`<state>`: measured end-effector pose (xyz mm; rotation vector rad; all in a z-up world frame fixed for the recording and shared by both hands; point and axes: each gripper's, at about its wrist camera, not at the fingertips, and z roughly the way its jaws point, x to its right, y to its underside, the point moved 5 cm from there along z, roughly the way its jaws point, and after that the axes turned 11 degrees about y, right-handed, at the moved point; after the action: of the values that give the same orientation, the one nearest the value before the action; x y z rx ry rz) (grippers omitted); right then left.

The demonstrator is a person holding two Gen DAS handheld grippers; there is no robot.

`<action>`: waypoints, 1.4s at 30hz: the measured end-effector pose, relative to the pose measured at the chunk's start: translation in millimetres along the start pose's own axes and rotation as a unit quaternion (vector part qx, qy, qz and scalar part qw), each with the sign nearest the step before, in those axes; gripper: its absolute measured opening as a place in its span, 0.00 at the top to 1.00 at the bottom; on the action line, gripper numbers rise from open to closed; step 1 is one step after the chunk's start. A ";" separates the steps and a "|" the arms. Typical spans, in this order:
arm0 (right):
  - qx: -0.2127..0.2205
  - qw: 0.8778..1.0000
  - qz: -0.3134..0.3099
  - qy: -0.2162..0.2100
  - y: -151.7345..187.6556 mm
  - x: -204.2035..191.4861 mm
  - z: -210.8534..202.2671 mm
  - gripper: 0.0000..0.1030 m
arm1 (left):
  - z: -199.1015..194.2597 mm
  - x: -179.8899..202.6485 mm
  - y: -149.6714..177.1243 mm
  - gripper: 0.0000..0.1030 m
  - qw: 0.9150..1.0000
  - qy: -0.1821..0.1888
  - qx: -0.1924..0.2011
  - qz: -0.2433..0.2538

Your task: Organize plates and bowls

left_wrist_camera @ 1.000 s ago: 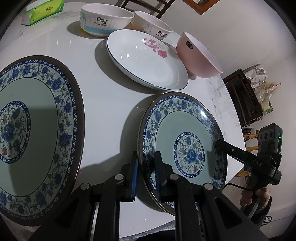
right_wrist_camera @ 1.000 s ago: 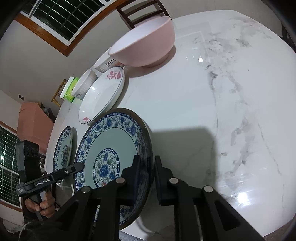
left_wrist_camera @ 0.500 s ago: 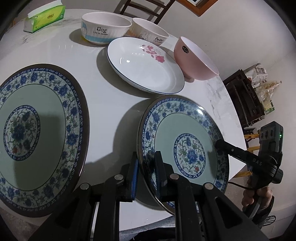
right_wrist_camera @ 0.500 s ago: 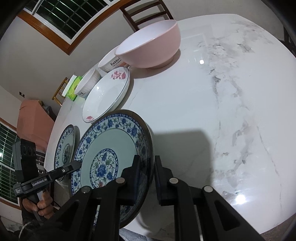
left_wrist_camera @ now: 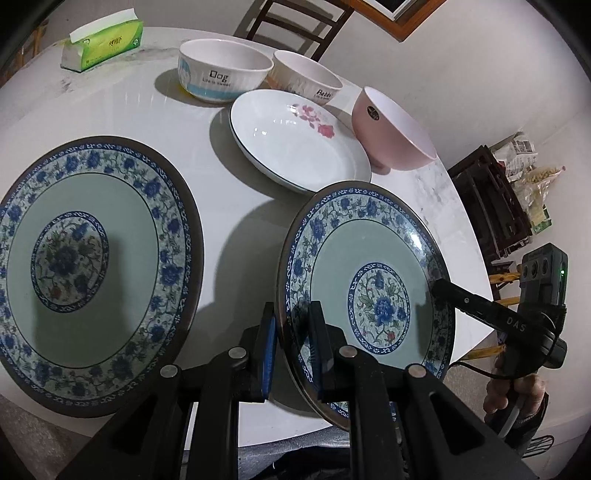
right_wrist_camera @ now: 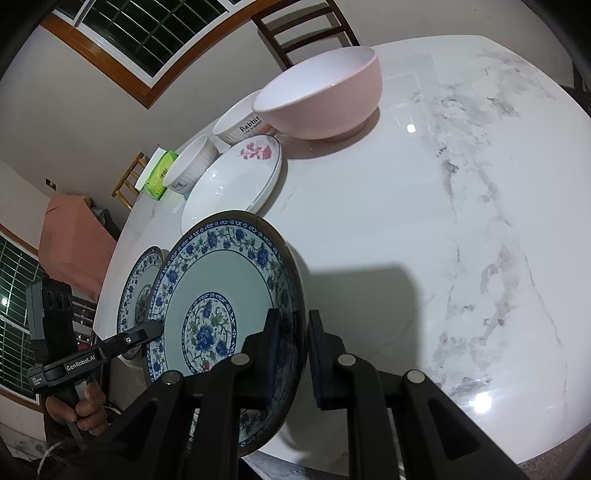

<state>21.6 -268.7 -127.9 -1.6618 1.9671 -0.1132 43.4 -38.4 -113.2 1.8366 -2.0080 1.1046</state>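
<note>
**A:** Quick pass, biggest first. What carries everything?

**B:** Round white marble tabletop (left_wrist_camera: 140,110). On my left-wrist view, the bigger-looking blue floral plate (left_wrist_camera: 85,273) lies flat at the near left edge. The second blue floral plate (left_wrist_camera: 365,291) is at the near right edge, tilted, lifted on its near side.

**A:** Who's got it?

**B:** Both of mine. Left gripper (left_wrist_camera: 291,347) is clamped narrow on its left rim, one finger under, one over. Right gripper (right_wrist_camera: 291,354) is pinched the same way on the opposite rim. In the left view I see the right tool's finger lying over the plate's right side, a hand (left_wrist_camera: 517,391) on its handle.

**A:** Rest of the dishes?

**B:** White plate with pink flowers (left_wrist_camera: 295,144) toward the far middle of the tabletop, just beyond the held plate. Pink bowl (left_wrist_camera: 391,136) just right of it, near the right edge; can't tell if they touch. "Dog" bowl (left_wrist_camera: 221,70) and "Rabbit" bowl (left_wrist_camera: 306,79) side by side behind the white plate, toward the far edge.

**A:** Anything smaller?

**B:** Green tissue pack (left_wrist_camera: 103,40) at the far left edge. Wooden chair (left_wrist_camera: 295,22) behind the far edge.
</note>
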 end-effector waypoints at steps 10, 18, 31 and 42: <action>0.006 1.000 -0.008 -0.008 -1.2 -16.6 -2.4 0.86 | -20.6 -5.1 -4.0 0.88 1.000 -0.007 0.021 -0.001; 0.007 1.000 -0.023 -0.013 -7.6 -39.6 -0.9 0.86 | -41.2 -16.0 -5.7 0.87 0.999 -0.017 0.040 -0.009; -0.008 0.996 -0.082 -0.029 -22.5 -123.9 18.6 0.85 | -100.8 -67.5 -12.6 0.87 0.994 -0.045 0.090 -0.052; -0.047 0.990 -0.130 -0.037 -16.3 -197.1 59.9 0.85 | -140.9 -134.7 -7.1 0.86 0.985 -0.081 0.111 -0.105</action>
<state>78.9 -71.9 -101.5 -1.9489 1.7170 -0.0558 31.5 155.3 -93.4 2.2568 -1.7781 1.1915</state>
